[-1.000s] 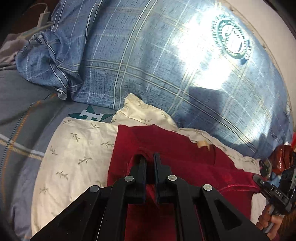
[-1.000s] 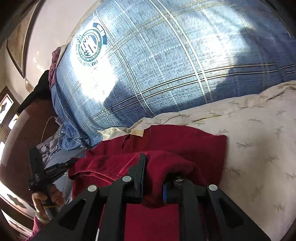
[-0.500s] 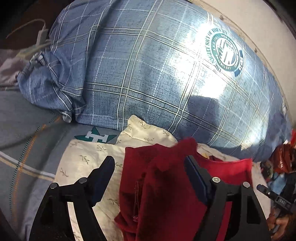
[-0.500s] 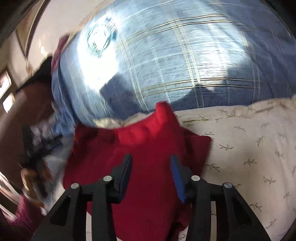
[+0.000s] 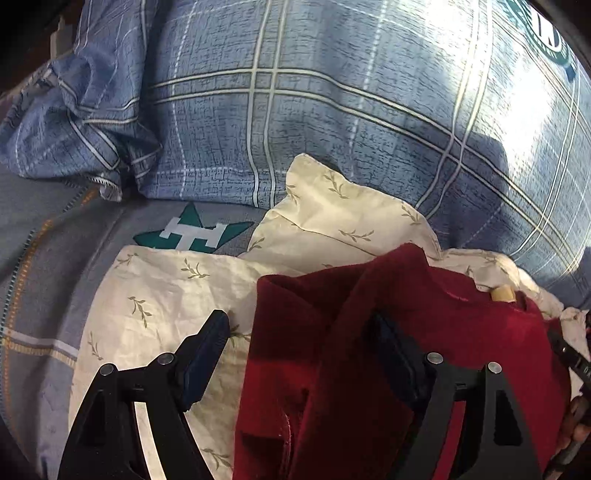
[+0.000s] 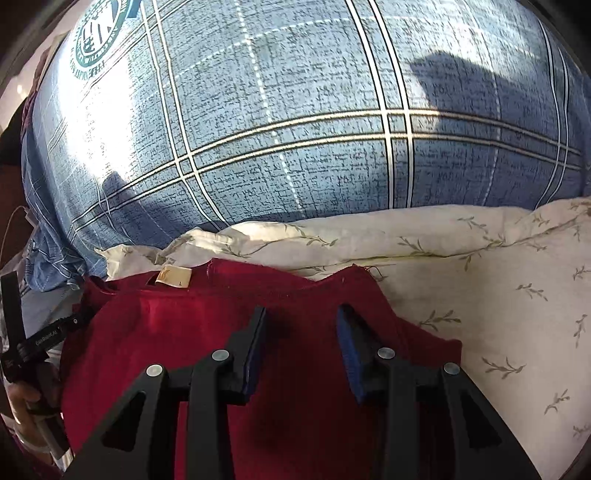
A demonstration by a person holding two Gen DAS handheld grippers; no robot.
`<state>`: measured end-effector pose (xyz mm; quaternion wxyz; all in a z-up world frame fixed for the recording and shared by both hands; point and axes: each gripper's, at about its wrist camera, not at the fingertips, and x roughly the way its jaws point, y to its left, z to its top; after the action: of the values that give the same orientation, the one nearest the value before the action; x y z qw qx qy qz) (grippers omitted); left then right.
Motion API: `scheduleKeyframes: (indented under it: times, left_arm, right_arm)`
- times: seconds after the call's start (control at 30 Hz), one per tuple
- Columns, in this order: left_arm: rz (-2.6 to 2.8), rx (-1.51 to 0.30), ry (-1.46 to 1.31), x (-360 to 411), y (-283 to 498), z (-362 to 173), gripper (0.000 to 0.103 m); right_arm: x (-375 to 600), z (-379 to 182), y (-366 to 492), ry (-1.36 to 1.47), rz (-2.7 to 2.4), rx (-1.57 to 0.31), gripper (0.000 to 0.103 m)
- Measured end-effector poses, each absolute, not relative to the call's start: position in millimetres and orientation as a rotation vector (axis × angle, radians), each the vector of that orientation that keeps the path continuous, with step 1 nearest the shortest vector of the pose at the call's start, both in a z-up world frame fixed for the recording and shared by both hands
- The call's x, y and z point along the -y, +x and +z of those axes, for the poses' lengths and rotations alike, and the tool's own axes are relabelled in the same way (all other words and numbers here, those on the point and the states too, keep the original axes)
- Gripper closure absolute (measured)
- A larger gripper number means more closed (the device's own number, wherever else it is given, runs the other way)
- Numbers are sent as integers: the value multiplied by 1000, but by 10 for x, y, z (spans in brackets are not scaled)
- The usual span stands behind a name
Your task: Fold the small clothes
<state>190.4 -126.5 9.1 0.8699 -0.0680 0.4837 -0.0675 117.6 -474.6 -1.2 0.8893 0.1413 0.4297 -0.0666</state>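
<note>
A dark red garment lies folded on a cream leaf-print pillow. My left gripper is open, its jaws wide apart over the garment's left edge, and a raised fold drapes against the right finger. In the right wrist view the red garment lies flatter, with a tan neck label at its far edge. My right gripper is open and empty just above the cloth. The other gripper shows at the left, held by a hand.
A big blue plaid pillow with a round green logo rises right behind the cream pillow. A grey bedsheet with a green star print lies to the left. Rumpled blue plaid cloth sits far left.
Both grippers were shut on the red garment a second ago. They have opened and let go, and the garment now rests folded on the cream pillow. Both cameras have moved closer.
</note>
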Motion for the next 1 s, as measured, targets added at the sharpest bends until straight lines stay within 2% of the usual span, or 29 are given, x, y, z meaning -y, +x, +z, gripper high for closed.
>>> scheduleKeyframes:
  times: [0.17, 0.33, 0.4, 0.47, 0.77, 0.8, 0.83, 0.87, 0.9, 1.0]
  left_arm:
    - [-145, -945, -106, 1139, 1656, 313, 27]
    - [-149, -889, -52, 998, 1029, 506, 27]
    - [-165, -901, -56, 953, 785, 480, 27]
    - [-174, -915, -75, 910, 587, 421, 27]
    - [-194, -938, -173, 710, 569, 167, 24]
    - [-205, -931, -165, 696, 584, 166, 24]
    - [-210, -928, -160, 696, 596, 153, 24]
    - [-215, -929, -156, 680, 610, 142, 24]
    - [-220, -933, -163, 653, 624, 142, 24]
    - [-230, -930, -177, 624, 651, 156, 24]
  right_arm:
    - [4524, 303, 886, 271, -90, -838, 58]
    - [3876, 484, 875, 242, 111, -832, 55]
    - [3527, 466, 1041, 255, 205, -845, 53]
    - [3230, 413, 1195, 257, 249, -863, 46]
    - [2257, 17, 1924, 222, 259, -1014, 46]
    - [2206, -62, 2010, 195, 234, -1032, 53]
    - [2173, -128, 2074, 158, 195, -1054, 78]
    - [2147, -166, 2097, 109, 142, -1055, 91]
    - [2138, -160, 2086, 90, 135, -1044, 95]
    - [2116, -46, 2026, 80, 150, -996, 96]
